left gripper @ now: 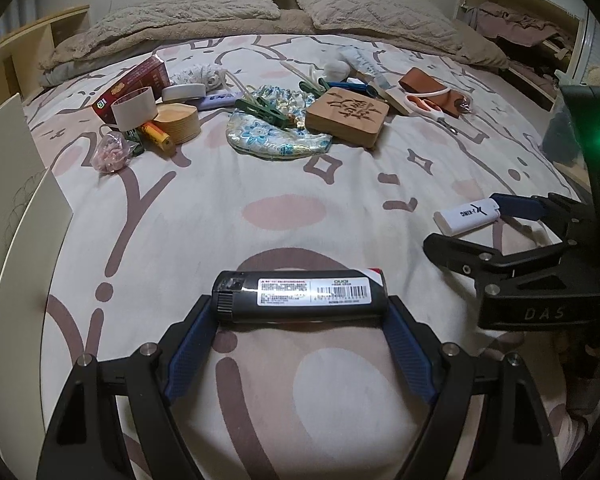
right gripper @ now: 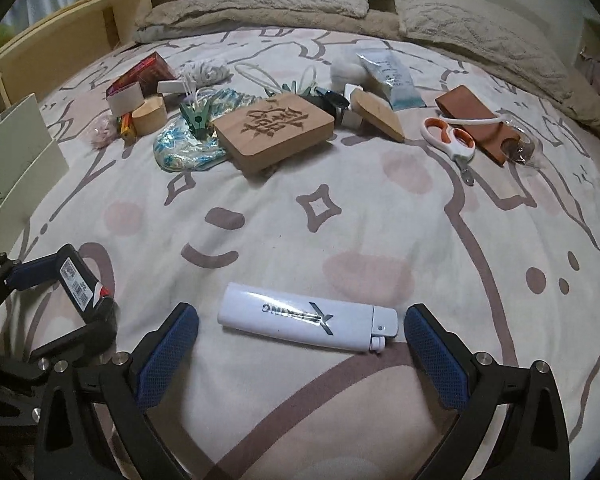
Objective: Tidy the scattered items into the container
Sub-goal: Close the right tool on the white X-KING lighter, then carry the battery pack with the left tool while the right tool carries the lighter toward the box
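Left gripper (left gripper: 300, 312): closed end to end on a black lighter (left gripper: 300, 294), one blue ribbed pad on each end cap, held crosswise near the bed's front edge.
Right gripper (right gripper: 300, 332): jaws wide, nothing gripped; a white lighter (right gripper: 306, 322) lies flat on the bedspread (right gripper: 340, 240) between the pads, a gap showing at both ends.
Container: the cream cardboard panels (left gripper: 15, 184) at the bed's left edge look like a box, but I cannot tell for sure; its opening is out of view.
Remaining clutter: a heap toward the far side of the bed, near the pillows, including a carved wooden block (right gripper: 273, 128), scissors (right gripper: 450, 140), a brocade pouch (right gripper: 183, 148), a red carton (left gripper: 133, 84) and a green clothes peg (left gripper: 261, 110).
Risk, black lighter: a smooth, glossy cylinder pinched only at its ends; a tilt or slackened squeeze could let it pivot and drop.
Risk, white lighter: slick plastic on soft quilted cloth; uneven closing may push it sideways or press it into the bedding. The right pad sits near the nozzle end, so the valve could get squeezed.
Risk, crowding: the two grippers are near each other and could knock together on a hasty move.
Textures: the bedspread is soft and printed with brown lines and pink patches; the block is hard, with rounded corners.
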A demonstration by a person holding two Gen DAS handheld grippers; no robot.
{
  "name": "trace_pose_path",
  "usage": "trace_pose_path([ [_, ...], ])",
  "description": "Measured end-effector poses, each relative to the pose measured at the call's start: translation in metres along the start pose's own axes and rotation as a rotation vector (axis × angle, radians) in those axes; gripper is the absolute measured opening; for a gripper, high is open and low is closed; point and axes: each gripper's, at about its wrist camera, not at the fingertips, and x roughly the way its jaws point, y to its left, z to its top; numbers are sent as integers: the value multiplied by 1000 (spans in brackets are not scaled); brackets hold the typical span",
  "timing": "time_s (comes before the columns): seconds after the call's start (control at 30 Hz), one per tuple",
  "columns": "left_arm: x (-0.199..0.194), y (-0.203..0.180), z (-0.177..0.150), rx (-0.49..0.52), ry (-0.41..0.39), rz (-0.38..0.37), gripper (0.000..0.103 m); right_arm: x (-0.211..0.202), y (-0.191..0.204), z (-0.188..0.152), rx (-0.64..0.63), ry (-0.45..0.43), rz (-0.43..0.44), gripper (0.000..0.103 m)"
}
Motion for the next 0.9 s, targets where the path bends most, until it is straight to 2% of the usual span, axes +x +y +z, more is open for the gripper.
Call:
trace_pose_path([
  [0.03, 0, 0, 0, -2, 1, -3, 83, -2, -1, -1, 0, -13, 9, 84],
  [0.07, 0, 1, 1, -5, 3, -7, 83, -5, -1, -1, 3, -25, 14, 81],
  [0.5, -12, 11, 0, -28, 4, -43, 83, -22, -7, -4, 45, -68, 69, 81],
  [0.9, -45, 20, 10, -28, -59, -43, 83, -53, -17, -32, 100, -85, 106, 81],
])
